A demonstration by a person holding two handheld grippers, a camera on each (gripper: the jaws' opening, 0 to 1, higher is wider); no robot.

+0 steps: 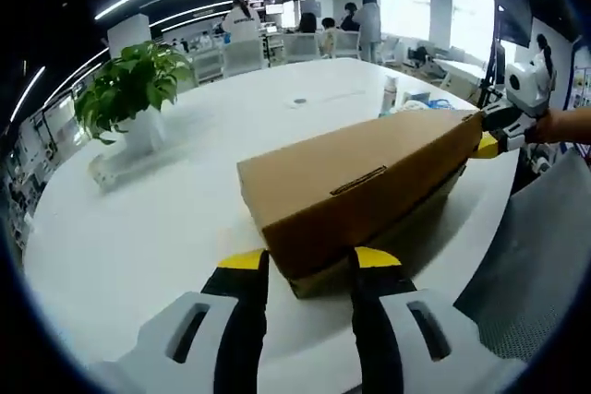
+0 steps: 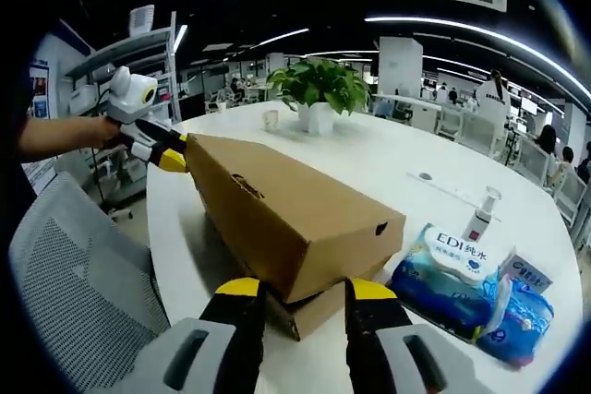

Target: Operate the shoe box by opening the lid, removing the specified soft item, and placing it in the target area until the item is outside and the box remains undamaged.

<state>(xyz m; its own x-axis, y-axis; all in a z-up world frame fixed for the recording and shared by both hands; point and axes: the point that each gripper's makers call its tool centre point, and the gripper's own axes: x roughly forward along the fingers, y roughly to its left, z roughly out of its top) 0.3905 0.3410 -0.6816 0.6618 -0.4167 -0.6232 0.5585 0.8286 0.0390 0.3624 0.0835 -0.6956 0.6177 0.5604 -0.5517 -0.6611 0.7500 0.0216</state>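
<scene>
— Open-plan office, round white table (image 1: pixel 138 237). Location of shoe box (image 1: pixel 360 186)?

— Near table edge, mid-table side toward potted plant (image 1: pixel 129 89). Cardboard, lid (image 2: pixel 277 196) lifted slightly off base, still hinged over it. Soft item unseen, presumably inside.

— Claw states?

— Left claw (image 1: pixel 309 269): spread, jaws either side of box's near end, no clamp evident. Right claw (image 2: pixel 300 292): likewise spread, straddling opposite end corner. Nothing held by either.

— Neighbouring objects?

— Wet-wipe packs (image 2: pixel 466 288) and small bottle (image 2: pixel 482 209) just beside box, on right claw's side. Mesh chair (image 2: pixel 74 292) below table edge.

— Risks?

— Uneven lift at two ends: likely twisted lid, torn hinge crease. Jaw tips pressed into cardboard: dents. Push toward edge: possible slide off table. Sideways drag: wipes knocked.
</scene>
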